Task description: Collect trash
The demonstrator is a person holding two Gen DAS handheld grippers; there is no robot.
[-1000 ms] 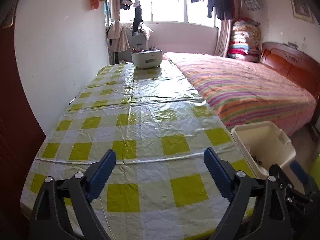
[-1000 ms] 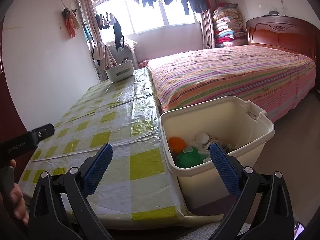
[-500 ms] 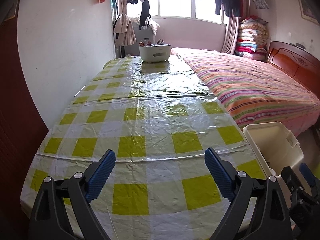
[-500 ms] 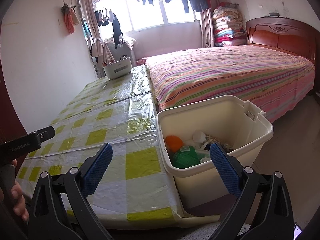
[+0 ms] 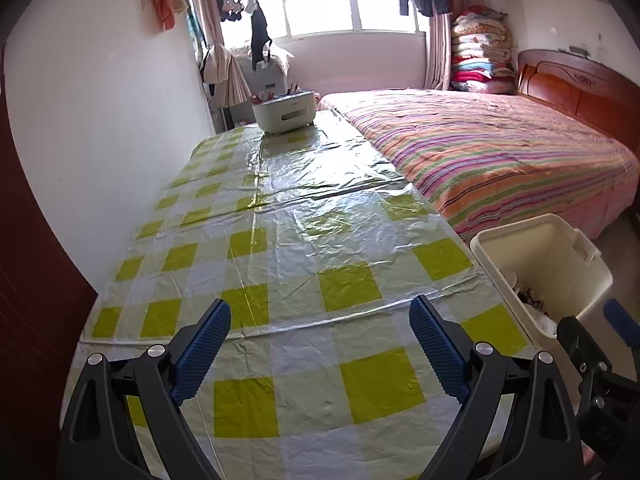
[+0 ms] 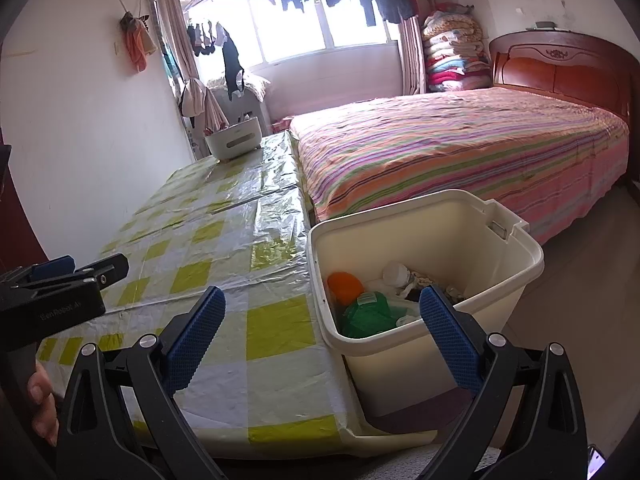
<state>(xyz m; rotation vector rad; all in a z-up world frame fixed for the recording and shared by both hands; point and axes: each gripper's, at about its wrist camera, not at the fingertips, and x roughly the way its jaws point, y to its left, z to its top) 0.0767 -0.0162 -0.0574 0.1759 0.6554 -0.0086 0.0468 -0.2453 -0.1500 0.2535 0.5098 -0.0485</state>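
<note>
Left wrist view has the left tool (image 5: 320, 344) spread wide and empty over the near end of the bench (image 5: 304, 240), which wears a yellow-and-white checked plastic cover. Right wrist view finds the right tool (image 6: 322, 330) also apart and holding nothing, its right finger in front of the cream trash bin (image 6: 500, 280). Inside the bin lie an orange item (image 6: 344, 285), green packaging (image 6: 370, 312) and white scraps. Far ahead of both tools stands a white basket (image 5: 285, 111).

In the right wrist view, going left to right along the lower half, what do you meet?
Left gripper → checked table cover → cream bin holding an orange item and green item → bare floor.
</note>
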